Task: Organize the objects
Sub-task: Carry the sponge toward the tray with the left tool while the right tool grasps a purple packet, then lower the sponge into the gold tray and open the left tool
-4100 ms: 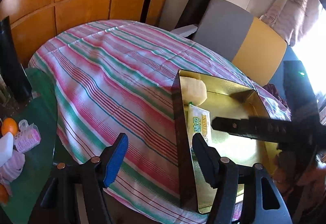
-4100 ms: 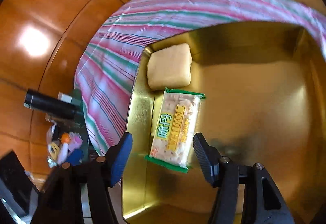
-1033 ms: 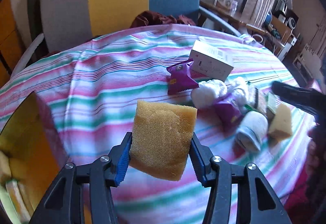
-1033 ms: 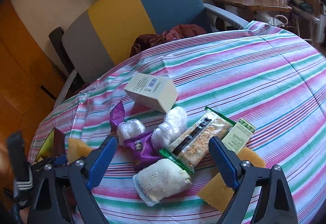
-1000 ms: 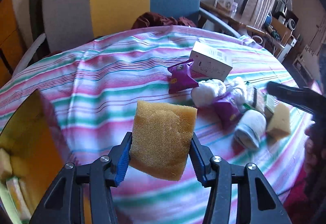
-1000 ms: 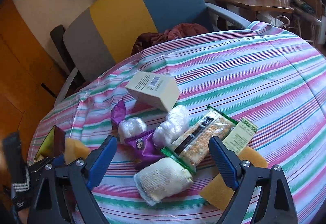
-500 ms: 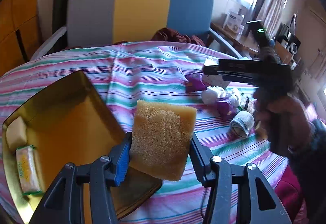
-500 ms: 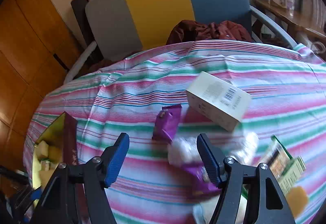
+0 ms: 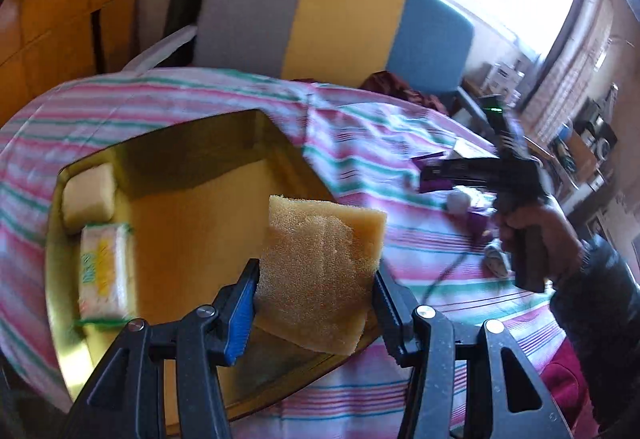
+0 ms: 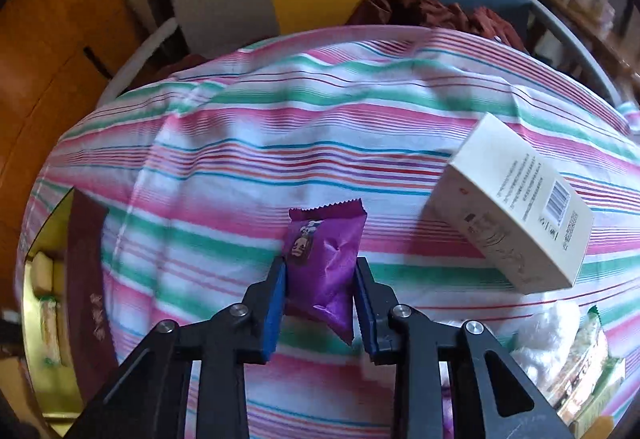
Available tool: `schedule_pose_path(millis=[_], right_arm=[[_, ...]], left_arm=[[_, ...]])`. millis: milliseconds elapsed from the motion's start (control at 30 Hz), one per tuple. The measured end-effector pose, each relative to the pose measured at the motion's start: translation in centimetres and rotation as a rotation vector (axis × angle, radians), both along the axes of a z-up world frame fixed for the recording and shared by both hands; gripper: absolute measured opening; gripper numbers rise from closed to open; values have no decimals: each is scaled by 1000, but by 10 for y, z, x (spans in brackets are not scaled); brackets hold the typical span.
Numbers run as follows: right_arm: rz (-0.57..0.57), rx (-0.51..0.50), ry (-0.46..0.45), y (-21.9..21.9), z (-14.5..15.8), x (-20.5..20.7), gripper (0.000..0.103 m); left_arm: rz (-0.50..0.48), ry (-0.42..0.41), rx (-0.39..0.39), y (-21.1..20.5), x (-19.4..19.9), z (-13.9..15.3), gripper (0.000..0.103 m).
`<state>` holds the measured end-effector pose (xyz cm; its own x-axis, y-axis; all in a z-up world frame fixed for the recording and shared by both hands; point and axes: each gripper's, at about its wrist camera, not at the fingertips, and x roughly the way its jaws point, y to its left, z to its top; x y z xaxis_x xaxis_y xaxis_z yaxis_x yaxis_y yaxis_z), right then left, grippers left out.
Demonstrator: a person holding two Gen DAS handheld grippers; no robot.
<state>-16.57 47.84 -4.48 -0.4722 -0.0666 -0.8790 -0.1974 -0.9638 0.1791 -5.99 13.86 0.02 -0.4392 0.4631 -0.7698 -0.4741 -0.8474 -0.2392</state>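
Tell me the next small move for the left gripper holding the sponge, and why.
Probably lower the left gripper and release: its yellow-brown sponge already hangs above the gold rectangular tray, whose floor looks bare beside the pale block and wrapped snack.

Setting: a lived-in home room. Striped cloth (image 10: pixel 320 127) is covering the desk; a grey, yellow and blue upholstered chair (image 9: pixel 340 11) is standing behind it; wood panelling (image 9: pixel 60 11), curtains (image 9: pixel 560 79) and cluttered shelves (image 9: pixel 592 143) are lining the walls.
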Motion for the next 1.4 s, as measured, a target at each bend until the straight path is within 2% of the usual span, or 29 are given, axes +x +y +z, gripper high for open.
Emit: schedule_pose_path(millis=[333, 467, 600, 833, 1033, 1200, 1267, 1400], right_arm=[[152, -49, 50, -61, 11, 61, 32], [190, -42, 52, -73, 7, 92, 32], [221, -30, 62, -80, 5, 111, 32], [222, -43, 63, -74, -6, 120, 32], [221, -54, 85, -71, -2, 120, 32], [226, -50, 89, -72, -2, 119, 32], [227, -46, 84, -73, -3, 120, 32], [224, -42, 69, -73, -7, 119, 32]], left_arm=[[204, -29, -31, -85, 5, -9, 54], [302, -36, -47, -124, 8, -13, 54], [361, -49, -48, -147, 12, -18, 53], [347, -66, -65, -136, 10, -25, 54], [341, -69, -105, -122, 6, -31, 55], [340, -108, -171, -114, -1, -48, 56], [342, -128, -167, -115, 1, -53, 57], [326, -98, -191, -111, 8, -52, 62]])
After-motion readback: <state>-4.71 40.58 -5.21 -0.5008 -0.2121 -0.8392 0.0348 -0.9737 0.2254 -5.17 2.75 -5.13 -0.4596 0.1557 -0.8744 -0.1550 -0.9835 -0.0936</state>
